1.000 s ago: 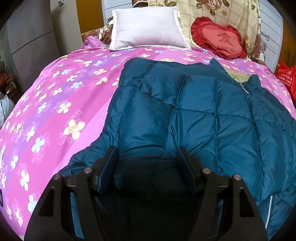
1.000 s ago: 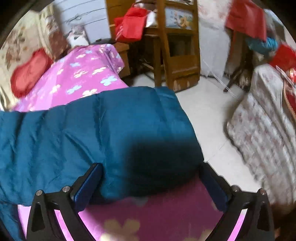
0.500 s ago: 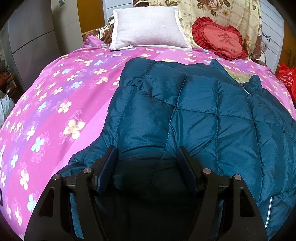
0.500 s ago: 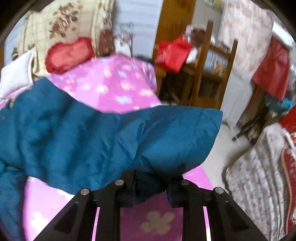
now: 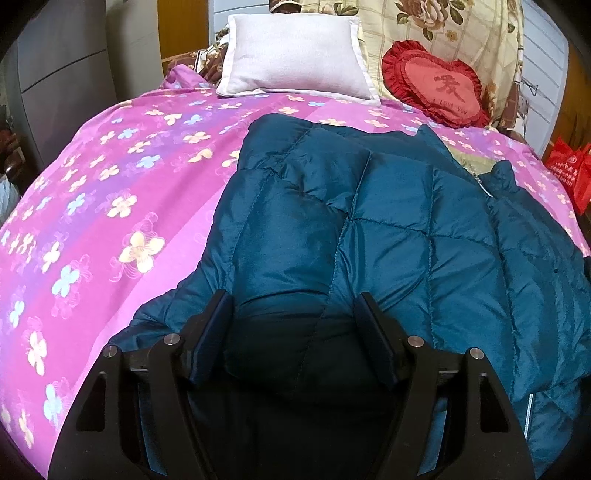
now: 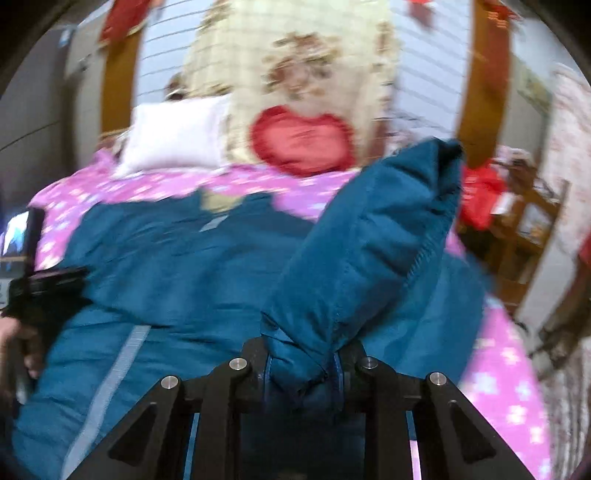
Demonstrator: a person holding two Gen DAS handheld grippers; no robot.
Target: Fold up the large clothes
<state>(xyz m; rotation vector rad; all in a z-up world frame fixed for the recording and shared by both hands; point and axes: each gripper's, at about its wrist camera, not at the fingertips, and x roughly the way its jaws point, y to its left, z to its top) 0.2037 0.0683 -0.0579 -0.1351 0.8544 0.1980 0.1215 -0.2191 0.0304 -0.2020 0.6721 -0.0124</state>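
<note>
A large teal quilted down jacket lies spread on a pink flowered bed sheet. My left gripper is open, its fingers straddling the folded left part of the jacket near the bed's front edge. My right gripper is shut on a sleeve of the jacket and holds it lifted above the jacket body. The left gripper's body shows at the left edge of the right wrist view.
A white pillow, a red heart cushion and a floral quilt stand at the bed's head. Red bags and a wooden shelf stand to the right of the bed. A grey wardrobe is on the left.
My right gripper has closed on the sleeve, lifted it and swung it left toward the jacket body. The left gripper has stayed still.
</note>
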